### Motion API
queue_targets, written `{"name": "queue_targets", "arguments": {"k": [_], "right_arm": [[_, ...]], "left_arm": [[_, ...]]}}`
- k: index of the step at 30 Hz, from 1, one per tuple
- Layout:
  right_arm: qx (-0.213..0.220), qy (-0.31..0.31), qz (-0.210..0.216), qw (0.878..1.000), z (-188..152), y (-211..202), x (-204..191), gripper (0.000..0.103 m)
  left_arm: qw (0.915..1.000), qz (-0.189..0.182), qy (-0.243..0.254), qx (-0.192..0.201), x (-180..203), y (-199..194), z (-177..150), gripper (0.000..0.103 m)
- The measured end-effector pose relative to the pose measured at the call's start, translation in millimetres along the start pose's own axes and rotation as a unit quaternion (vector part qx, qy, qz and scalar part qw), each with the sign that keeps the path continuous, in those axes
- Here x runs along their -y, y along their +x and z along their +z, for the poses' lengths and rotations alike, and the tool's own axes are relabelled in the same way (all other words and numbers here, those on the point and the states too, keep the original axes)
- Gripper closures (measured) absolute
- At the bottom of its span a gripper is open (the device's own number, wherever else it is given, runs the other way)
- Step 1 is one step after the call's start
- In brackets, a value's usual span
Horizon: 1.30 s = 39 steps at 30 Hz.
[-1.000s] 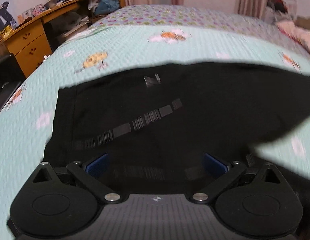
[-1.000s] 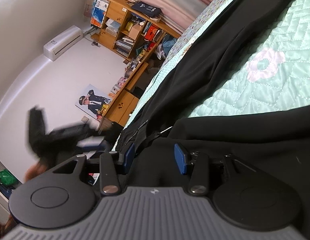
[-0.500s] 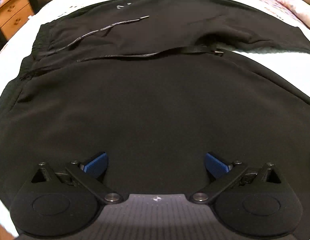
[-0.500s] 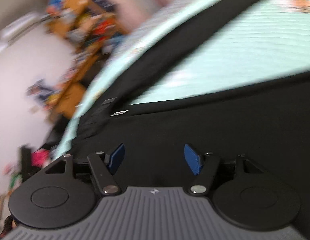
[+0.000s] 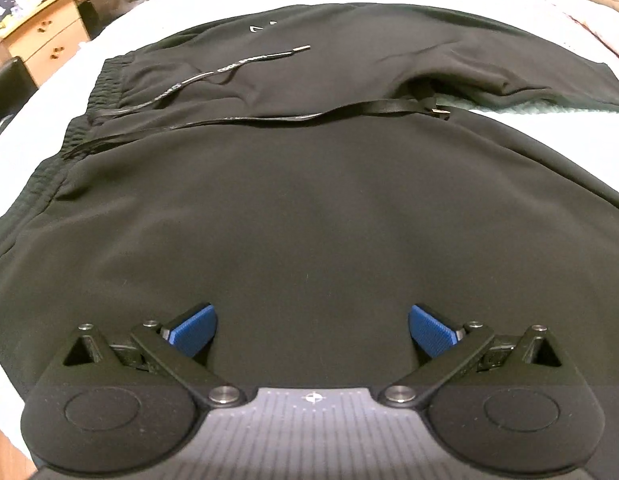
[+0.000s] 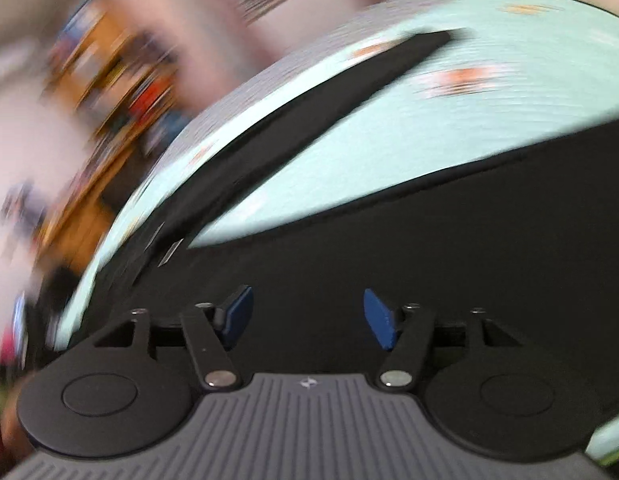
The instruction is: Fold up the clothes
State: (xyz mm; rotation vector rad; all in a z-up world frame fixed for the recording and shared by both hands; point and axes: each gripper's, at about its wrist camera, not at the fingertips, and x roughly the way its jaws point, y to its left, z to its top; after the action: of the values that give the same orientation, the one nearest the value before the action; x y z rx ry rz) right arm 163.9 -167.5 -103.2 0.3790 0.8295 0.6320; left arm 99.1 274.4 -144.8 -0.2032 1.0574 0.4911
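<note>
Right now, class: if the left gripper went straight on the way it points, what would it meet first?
Probably the black trousers: the open left gripper sits low above their cloth, with the drawstring farther ahead. Depth is uncertain.

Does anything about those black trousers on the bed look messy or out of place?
Slightly. The black trousers lie spread out, but the printed drawstring trails loose across the front rather than sitting tucked at the waistband, and a black strap with a metal buckle lies stretched across the fabric. Nothing looks torn or spilled.

Left view looks down close over the trousers (image 5: 301, 200); right view, blurred, skims low across them toward the bed (image 6: 449, 128); both share these.
</note>
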Motion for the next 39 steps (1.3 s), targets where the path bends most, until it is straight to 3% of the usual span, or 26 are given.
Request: {"name": "queue_targets", "arguments": {"k": [4, 5, 9, 19, 24, 25, 27, 28, 29, 39], "right_arm": [[-0.094, -0.089, 0.074, 0.989, -28, 42, -53, 0.037], [-0.107, -0.085, 0.076, 0.988, -31, 51, -53, 0.037], [-0.086, 0.033, 0.096, 0.991, -23, 51, -13, 0.038], [-0.081, -0.081, 0.031, 0.993, -45, 32, -61, 0.032], [-0.079, -0.139, -0.002, 0.987, -56, 22, -86, 0.032], [-0.076, -0.128, -0.009, 0.989, -55, 17, -77, 0.035], [-0.071, -0.101, -0.024, 0.992, -52, 7, -58, 0.059], [-0.068, -0.088, -0.031, 0.993, -51, 2, -49, 0.088], [-0.066, -0.075, -0.038, 0.994, -49, -3, -39, 0.103], [-0.039, 0.059, -0.108, 0.992, -35, -52, 56, 0.103]], "left_arm": [[0.9996, 0.003, 0.027, 0.001, 12, -14, -13, 0.001], [0.9995, 0.003, 0.031, 0.003, 13, -15, -16, 0.001], [0.9994, 0.001, 0.033, 0.014, 12, -16, -24, 0.0], [0.9995, 0.007, 0.016, 0.025, 20, -22, -31, 0.001], [0.9986, -0.009, 0.048, 0.021, 29, -29, -40, 0.001], [0.9985, -0.011, 0.049, 0.02, 27, -29, -41, 0.001], [0.9985, -0.016, 0.05, 0.017, 22, -28, -44, 0.0], [0.9986, -0.017, 0.047, 0.015, 18, -28, -44, 0.0], [0.9987, -0.017, 0.046, 0.013, 13, -28, -44, 0.0], [0.9975, -0.004, 0.071, -0.002, -7, -40, -48, 0.001]]}}
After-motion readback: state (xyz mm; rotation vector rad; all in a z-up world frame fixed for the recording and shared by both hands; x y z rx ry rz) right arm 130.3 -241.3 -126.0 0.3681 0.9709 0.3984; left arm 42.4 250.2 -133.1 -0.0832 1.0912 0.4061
